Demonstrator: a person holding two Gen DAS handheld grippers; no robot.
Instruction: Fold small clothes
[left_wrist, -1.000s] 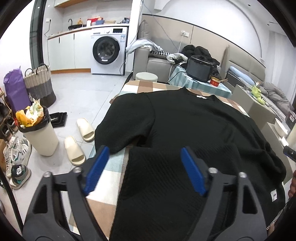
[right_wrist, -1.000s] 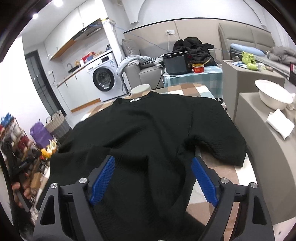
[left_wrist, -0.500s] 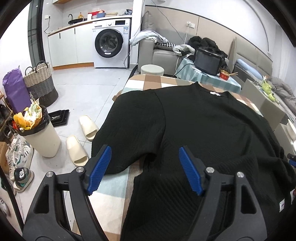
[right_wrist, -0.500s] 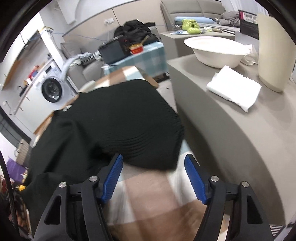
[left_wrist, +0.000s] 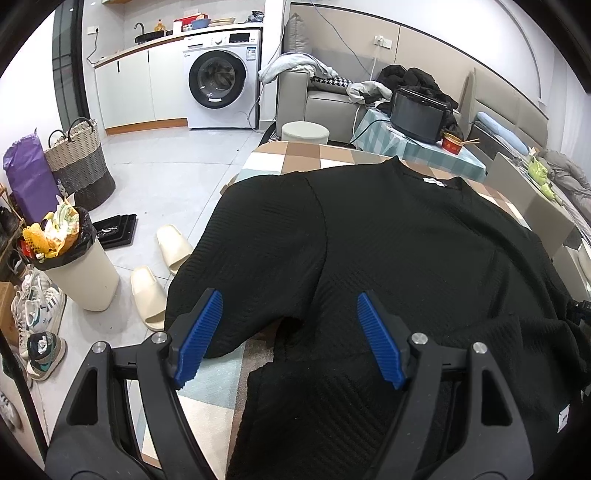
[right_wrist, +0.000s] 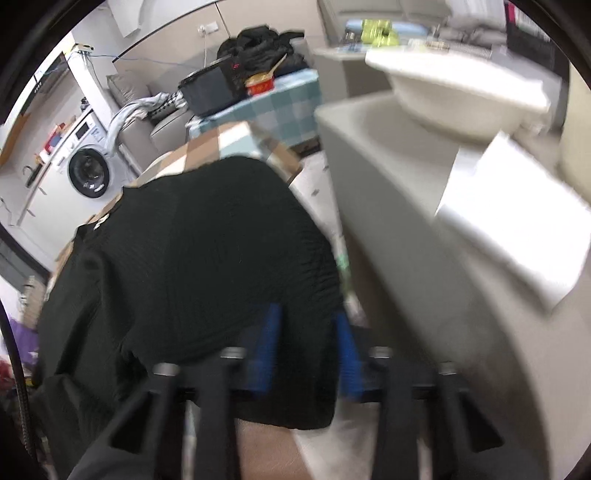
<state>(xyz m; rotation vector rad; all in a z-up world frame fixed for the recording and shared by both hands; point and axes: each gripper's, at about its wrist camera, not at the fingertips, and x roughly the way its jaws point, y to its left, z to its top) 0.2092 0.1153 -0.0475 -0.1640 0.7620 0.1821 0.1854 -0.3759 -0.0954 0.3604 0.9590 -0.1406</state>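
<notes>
A black knit top (left_wrist: 406, 240) lies spread, collar away from me, on a table with a checked cloth (left_wrist: 295, 155); its lower hem (left_wrist: 332, 406) is folded up near me. My left gripper (left_wrist: 288, 299) stands open just above the spot where the left sleeve meets the body, with nothing pinched. In the blurred right wrist view the right gripper (right_wrist: 306, 317) is closing, and its blue pads (right_wrist: 271, 332) have the end of the right sleeve (right_wrist: 303, 280) between them and pinch it at the table's right edge.
A grey counter (right_wrist: 424, 240) with a white bowl (right_wrist: 454, 85) and a folded white towel (right_wrist: 517, 221) stands close to the table's right side. On the floor at left are a full bin (left_wrist: 74, 273), slippers (left_wrist: 173, 243) and a basket (left_wrist: 77, 162).
The right gripper swung right and down from over the top's body to its right sleeve end, and its jaws went from wide to nearly together. The left gripper shifted along the near edge, still open.
</notes>
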